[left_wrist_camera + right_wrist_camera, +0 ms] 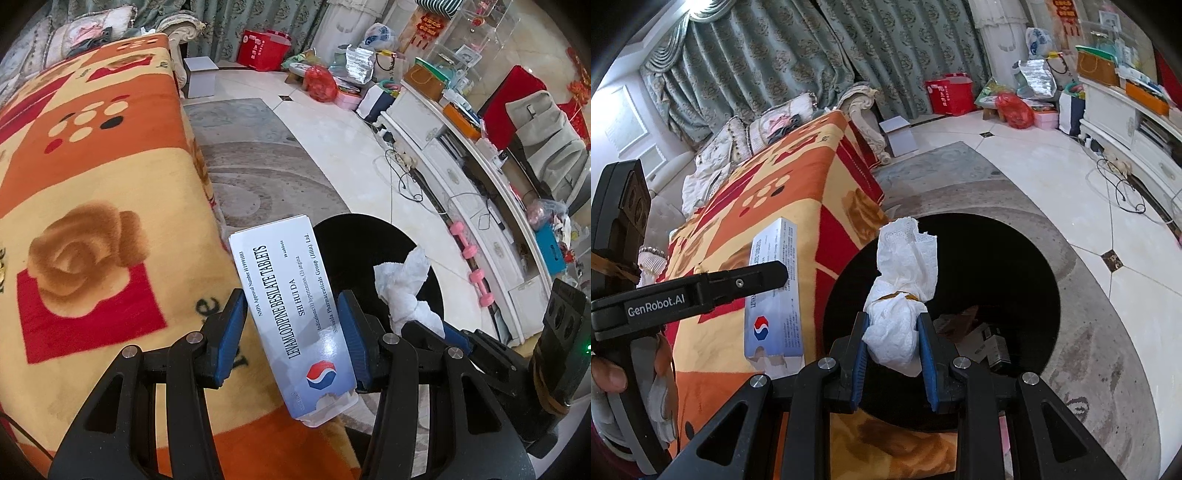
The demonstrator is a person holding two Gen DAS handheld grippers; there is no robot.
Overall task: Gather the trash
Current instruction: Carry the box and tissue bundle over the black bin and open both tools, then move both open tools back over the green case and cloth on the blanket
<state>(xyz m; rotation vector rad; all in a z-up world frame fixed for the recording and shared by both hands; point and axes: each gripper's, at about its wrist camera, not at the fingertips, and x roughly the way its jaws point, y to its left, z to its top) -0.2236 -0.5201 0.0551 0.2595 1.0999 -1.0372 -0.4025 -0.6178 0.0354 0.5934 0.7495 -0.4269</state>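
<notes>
My left gripper (291,325) is shut on a white tablet box (295,314) with a torn lower end, held over the edge of the blanket beside the black trash bin (354,243). The box also shows in the right wrist view (775,295). My right gripper (892,332) is shut on a crumpled white tissue (905,280), held above the open mouth of the bin (997,266). The tissue also shows in the left wrist view (402,284). Several discarded boxes (982,339) lie inside the bin.
An orange, red and yellow floral blanket (92,206) covers the surface at left. A round grey rug (1089,354) lies under the bin on the tiled floor. A white TV cabinet (480,192), loose cables (402,173), pink dumbbells (472,266) and bags (321,81) stand at right and far.
</notes>
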